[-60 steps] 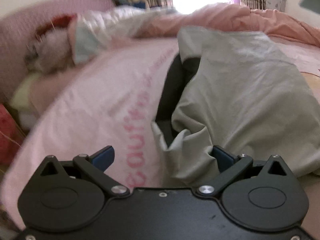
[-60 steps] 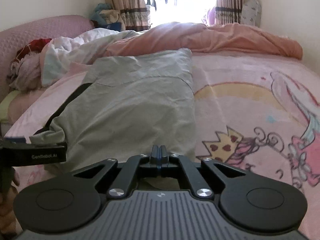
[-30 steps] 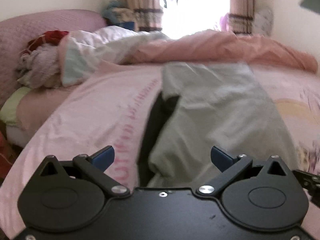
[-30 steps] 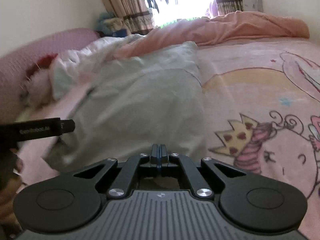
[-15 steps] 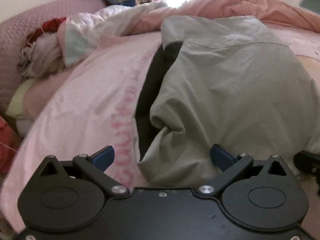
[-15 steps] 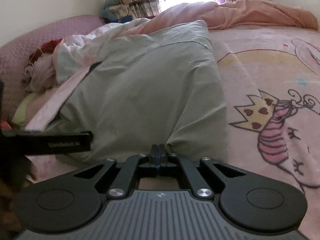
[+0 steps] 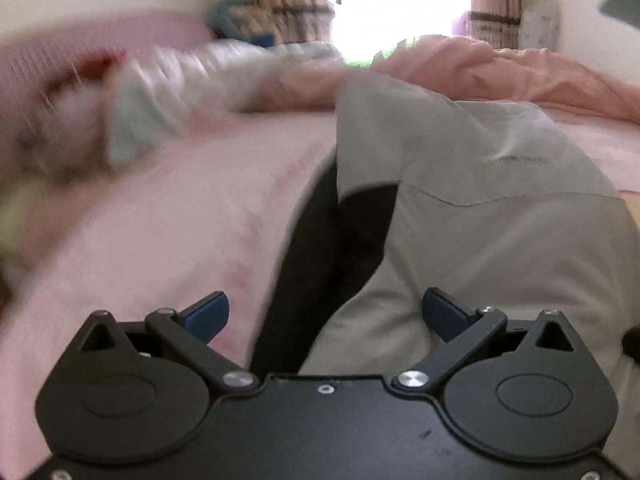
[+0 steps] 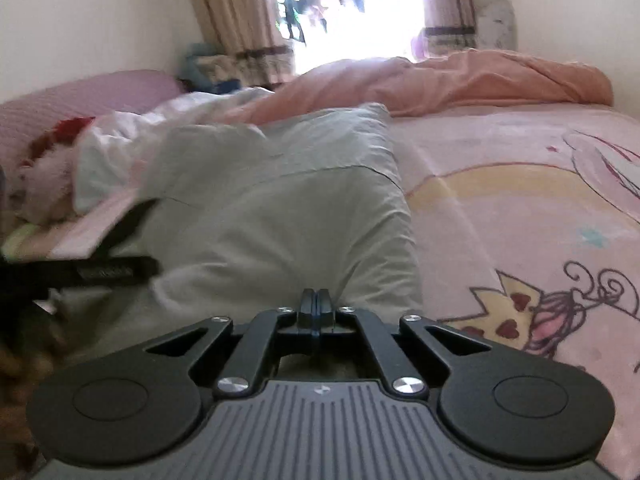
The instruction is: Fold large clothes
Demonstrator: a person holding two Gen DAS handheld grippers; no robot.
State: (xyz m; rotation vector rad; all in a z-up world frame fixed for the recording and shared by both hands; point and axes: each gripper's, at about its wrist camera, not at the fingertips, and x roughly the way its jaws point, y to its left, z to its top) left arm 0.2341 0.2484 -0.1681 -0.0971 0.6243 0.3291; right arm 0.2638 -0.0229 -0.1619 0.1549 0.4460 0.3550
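Grey garment on the bed, right tool pinching its near edge, left tool open

We see the bed (image 8: 520,184) with its pink printed sheet, and on it the large grey garment (image 8: 272,224) stretches away in front of both tools, a black panel (image 7: 320,248) showing along its left side. It looks light, soft and limp, so we judge it will sag and wrinkle unless it is held at two corners. The right tool (image 8: 316,310) is closed, its tips at the near hem, probably gripping it. The left tool (image 7: 324,312) stands wide open just above the near left corner, which we think is the best place to take hold.
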